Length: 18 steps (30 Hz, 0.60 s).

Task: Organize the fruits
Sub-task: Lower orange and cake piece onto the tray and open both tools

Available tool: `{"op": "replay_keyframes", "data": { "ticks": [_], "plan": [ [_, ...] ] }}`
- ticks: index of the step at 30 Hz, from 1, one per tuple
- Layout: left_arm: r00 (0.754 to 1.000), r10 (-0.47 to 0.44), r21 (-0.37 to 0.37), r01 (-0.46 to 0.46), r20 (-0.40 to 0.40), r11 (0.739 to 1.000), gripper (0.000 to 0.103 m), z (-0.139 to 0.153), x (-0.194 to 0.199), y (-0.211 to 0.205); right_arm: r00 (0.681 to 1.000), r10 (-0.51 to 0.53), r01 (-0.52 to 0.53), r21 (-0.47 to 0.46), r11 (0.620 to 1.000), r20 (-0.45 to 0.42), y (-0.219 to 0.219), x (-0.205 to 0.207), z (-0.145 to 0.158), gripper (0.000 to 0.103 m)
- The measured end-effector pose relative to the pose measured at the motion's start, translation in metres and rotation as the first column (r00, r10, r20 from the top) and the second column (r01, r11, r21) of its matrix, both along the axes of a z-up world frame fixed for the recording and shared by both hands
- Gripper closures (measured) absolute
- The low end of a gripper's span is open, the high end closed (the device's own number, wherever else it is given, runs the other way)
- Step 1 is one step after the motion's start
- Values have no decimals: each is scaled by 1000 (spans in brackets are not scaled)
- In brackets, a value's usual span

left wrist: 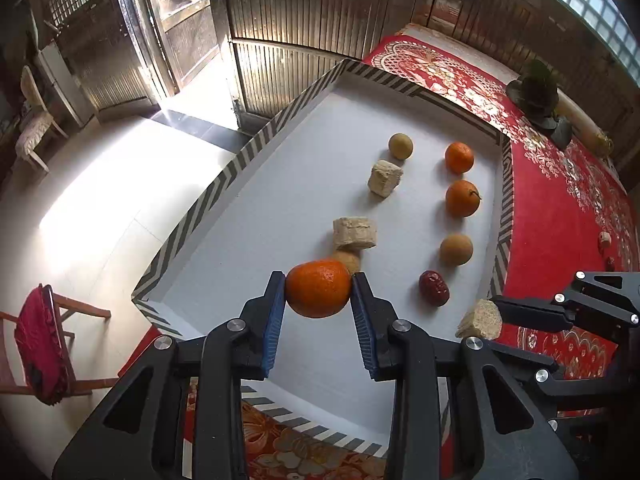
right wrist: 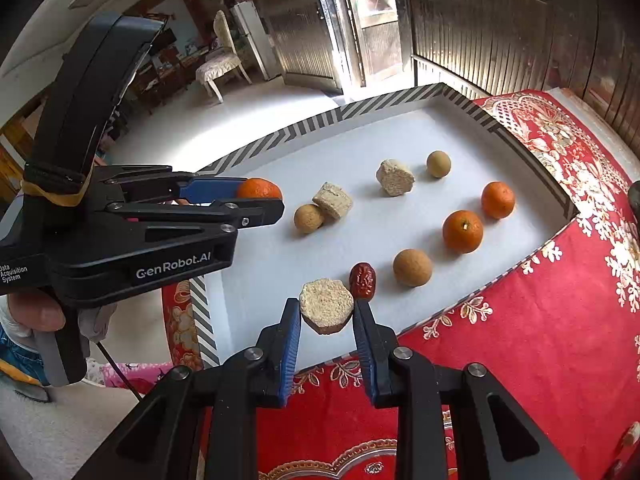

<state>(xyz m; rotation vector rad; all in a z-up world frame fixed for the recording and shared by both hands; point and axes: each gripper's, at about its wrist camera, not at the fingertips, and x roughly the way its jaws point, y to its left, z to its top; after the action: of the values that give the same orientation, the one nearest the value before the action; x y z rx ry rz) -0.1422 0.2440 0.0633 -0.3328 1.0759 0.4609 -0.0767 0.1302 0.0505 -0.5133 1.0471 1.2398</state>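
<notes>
Orange tangerine point(left wrist: 318, 294) is being pinched by left gripper point(left wrist: 319, 300), right gripper point(right wrist: 327, 314) clamping beige cake point(right wrist: 326, 312); both likely heading for like-with-like rows on white tray point(left wrist: 248, 216).

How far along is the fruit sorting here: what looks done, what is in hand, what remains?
Done: two oranges, a longan and a red date lined up on the tray. In hand: left gripper holds an orange; right gripper holds a beige block. Left: the other blocks and longans lie mixed.
</notes>
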Motion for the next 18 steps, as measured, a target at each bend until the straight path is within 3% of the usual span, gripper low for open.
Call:
{"op": "replay_keyframes", "data": {
  "ticks": [6,18],
  "plan": [
    [999,40,-24,-41,-21,999,71,-9,-10,14,999,33,-33,-11,999,-35,13,-3,-12,77],
    [999,17,-38,-19,-50,999,71,-26,4,8,997,57,-60,-63,996,-50,37,2,-37,77]
  ]
}}
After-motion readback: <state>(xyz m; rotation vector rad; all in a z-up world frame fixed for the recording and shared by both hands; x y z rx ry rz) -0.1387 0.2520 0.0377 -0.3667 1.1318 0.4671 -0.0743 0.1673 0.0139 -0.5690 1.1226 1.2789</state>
